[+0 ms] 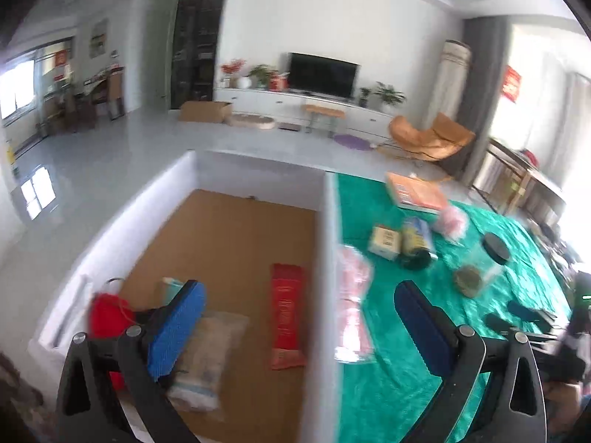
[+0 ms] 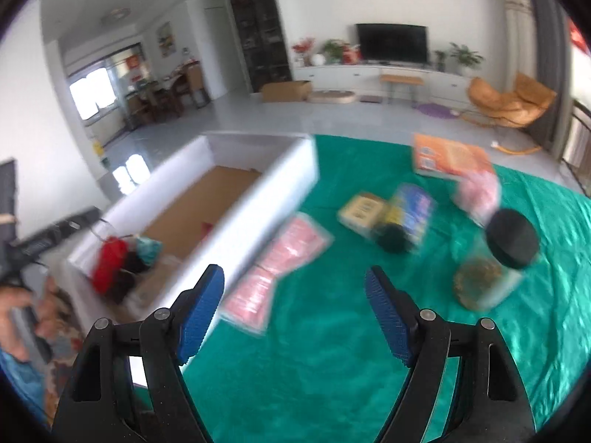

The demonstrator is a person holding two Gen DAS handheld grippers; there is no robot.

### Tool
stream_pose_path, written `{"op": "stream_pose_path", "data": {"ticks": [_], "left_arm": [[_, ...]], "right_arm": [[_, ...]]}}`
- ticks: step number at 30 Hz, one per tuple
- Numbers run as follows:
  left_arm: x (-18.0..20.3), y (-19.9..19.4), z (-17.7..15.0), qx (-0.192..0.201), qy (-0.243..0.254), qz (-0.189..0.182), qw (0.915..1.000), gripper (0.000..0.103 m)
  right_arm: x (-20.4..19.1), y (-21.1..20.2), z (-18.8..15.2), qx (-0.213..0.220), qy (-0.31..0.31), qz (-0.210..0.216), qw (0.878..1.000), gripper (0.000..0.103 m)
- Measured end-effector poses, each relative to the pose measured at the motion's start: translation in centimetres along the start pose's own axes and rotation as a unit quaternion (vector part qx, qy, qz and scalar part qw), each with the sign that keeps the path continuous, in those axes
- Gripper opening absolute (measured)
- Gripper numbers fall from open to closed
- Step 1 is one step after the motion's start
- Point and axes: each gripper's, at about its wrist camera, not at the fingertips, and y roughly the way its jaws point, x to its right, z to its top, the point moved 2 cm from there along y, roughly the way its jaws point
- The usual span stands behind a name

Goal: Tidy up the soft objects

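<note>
Right wrist view: both hand-held grippers, left (image 1: 299,317) and right (image 2: 293,310), spread and empty. Between picks; next, grab the pink plastic-wrapped soft pack (image 2: 275,269) just beside the white cardboard-floored box (image 2: 258,217).

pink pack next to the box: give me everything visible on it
The pink pack is a flat, long packet in clear glossy wrap, pink soft-looking contents inside, seemingly two sections with a pinch near the middle. It lies flat on the green cloth, just outside the white box, running along its wall; motion blur hides whether they touch. Nothing rests on it. No gripper touches it. Any print is unreadable.
</note>
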Motion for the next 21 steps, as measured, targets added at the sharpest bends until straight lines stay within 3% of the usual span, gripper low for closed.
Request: {"op": "stream_pose_path", "data": {"ticks": [3,5,9,12,15,21], "left_arm": [[9.0,2.1,-2.2,-0.048,0.081,-0.094,0.9911,0.102],[13.8,5.1,-4.4,-0.082,0.124,-0.12,0.9816,0.102],[20.2,13.1,-7.8,-0.13,0.167,-0.09,0.9732,0.102],[21.5,17.4,-8.4,-0.132,0.176,-0.055,0.9739,0.102],[21.9,20.8,-9.1,-0.148,0.197,-0.022,0.969,0.102],[21.5,22.8,-9.5,-0.154,0.158,-0.049,0.9742,0.103]], "right_arm": [[7.9,2.1,-5.7,-0.047,0.071,-0.101,0.991,0.081],[12.0,2.6,-8.2,-0.061,0.115,-0.146,0.981,0.081],[17.5,3.8,-9.1,-0.06,0.179,-0.198,0.962,0.081],[19.6,5.1,-8.3,-0.047,0.187,-0.206,0.959,0.081],[20.4,5.1,-8.6,-0.043,0.171,-0.218,0.96,0.081],[20.1,6.2,-8.6,-0.055,0.16,-0.219,0.961,0.087]]}}
